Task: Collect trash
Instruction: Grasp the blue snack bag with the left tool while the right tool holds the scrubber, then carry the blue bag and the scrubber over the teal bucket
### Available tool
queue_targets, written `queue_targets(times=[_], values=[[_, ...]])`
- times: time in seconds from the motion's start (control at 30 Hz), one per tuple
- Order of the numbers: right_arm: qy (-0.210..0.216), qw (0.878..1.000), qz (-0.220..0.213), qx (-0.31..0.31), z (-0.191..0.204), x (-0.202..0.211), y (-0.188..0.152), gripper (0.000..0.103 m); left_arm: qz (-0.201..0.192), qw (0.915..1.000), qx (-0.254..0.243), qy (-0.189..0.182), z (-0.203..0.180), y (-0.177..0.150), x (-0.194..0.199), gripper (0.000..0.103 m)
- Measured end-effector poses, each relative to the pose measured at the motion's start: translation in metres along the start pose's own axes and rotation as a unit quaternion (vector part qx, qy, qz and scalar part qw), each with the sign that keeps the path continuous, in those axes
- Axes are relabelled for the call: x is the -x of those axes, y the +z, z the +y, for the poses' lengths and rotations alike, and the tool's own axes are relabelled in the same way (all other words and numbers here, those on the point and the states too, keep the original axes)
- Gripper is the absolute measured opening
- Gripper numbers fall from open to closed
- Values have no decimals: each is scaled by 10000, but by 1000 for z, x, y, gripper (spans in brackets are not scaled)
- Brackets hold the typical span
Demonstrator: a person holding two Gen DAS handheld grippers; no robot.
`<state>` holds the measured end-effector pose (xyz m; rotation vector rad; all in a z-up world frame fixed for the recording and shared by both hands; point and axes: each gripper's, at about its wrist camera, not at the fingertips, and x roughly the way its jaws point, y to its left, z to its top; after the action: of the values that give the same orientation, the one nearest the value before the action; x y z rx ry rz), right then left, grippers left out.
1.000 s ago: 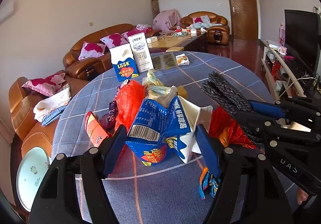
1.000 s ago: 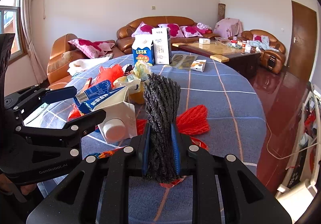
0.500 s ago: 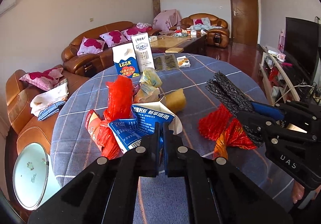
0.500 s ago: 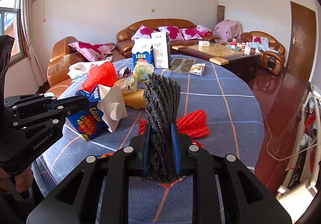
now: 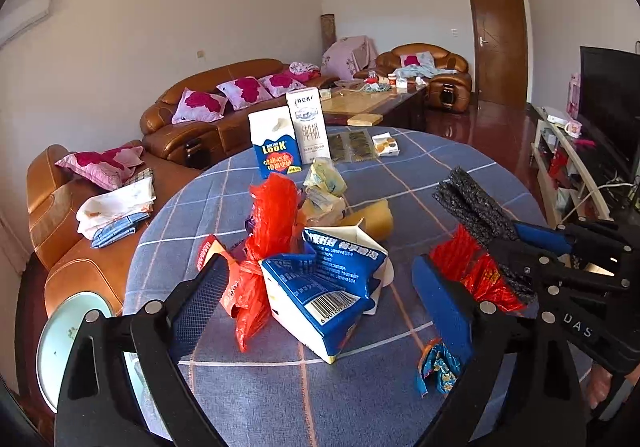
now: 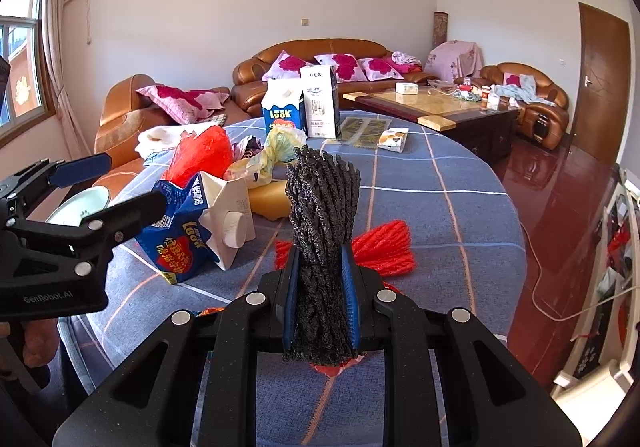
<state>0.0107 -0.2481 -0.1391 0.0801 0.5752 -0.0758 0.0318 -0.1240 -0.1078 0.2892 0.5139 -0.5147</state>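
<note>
The left claw [image 5: 320,299] is opening, its jaws wide on either side of the crushed blue carton [image 5: 324,295], pads clear of it; the carton lies on the bench [image 5: 400,407] amid the trash pile, likely let go there to gather the litter. The right claw [image 6: 320,301] is clamped on a dark bundle [image 6: 322,215]. An upright carton [image 5: 275,143] reads "LOOK".
</note>
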Motion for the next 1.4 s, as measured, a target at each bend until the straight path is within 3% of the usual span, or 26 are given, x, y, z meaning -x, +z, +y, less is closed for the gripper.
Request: queue_targets(times=[0.2, 0.3, 0.33, 0.4, 0.77, 0.97, 1.4], values=[[1, 10000, 52, -1, -1, -4, -1, 21, 396, 9992, -64, 49, 1, -14, -35, 88], [16, 10000, 83, 12, 0, -6, -2, 21, 638, 9979, 22, -109, 4, -20, -47, 51], [20, 10000, 91, 18, 0, -6, -2, 21, 683, 9974, 96, -217, 7, -21, -48, 43], [22, 9999, 99, 19, 1, -7, -3, 21, 707, 9967, 253, -294, 12, -21, -46, 38], [42, 10000, -65, 10, -2, 1, 7, 21, 178, 9993, 323, -64, 17, -6, -2, 37], [215, 9993, -303, 18, 3, 4, 30, 21, -198, 9982, 430, 364, 36, 11, 35, 37], [983, 9932, -484, 391, 61, -23, 78, 21, -31, 9835, 1182, 1366, 112, 6, 54, 37]])
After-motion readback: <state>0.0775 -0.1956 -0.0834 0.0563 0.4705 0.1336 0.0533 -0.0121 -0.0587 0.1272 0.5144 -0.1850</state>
